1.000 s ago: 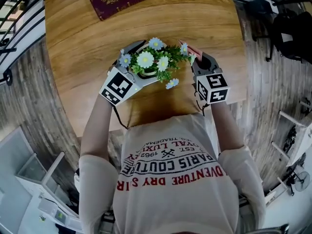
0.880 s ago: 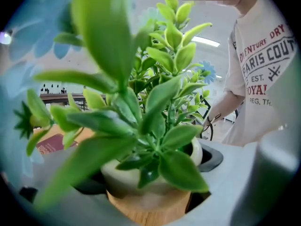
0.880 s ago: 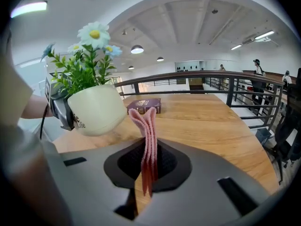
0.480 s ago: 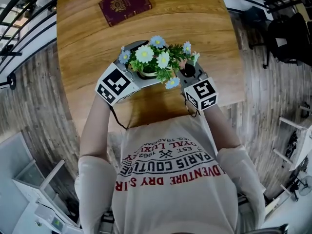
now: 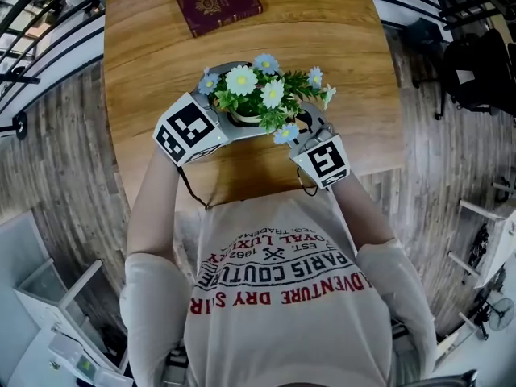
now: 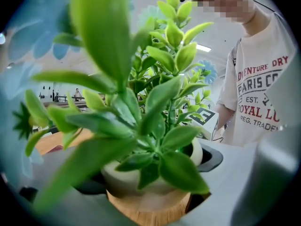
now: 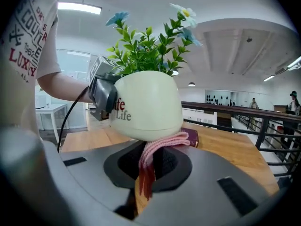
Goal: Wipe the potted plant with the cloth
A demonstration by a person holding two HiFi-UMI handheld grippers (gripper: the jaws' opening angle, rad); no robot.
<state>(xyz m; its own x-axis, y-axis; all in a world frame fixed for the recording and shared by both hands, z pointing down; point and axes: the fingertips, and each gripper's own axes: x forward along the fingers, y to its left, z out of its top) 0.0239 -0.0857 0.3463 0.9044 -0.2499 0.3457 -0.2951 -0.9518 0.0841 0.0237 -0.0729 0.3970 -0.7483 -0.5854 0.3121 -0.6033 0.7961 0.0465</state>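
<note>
At the table's [image 5: 347, 63] six-o'clock edge, the left gripper [image 6: 150, 192] clamps the potted plant [image 7: 146, 102], seemingly lifted. From four o'clock, the right gripper [image 7: 150, 166] pinches the cloth [image 7: 162, 145] against its base. Wiping step; next, drag the cloth around the pot.

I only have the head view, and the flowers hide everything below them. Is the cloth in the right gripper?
Observer: Yes. The right gripper is shut on a pink cloth.
Operator: Is it touching anything?
Observer: It is pressed against the pot, low down near the bottom.
Operator: And the other side?
Observer: The left gripper has its jaws on the pot, one on each side.
</note>
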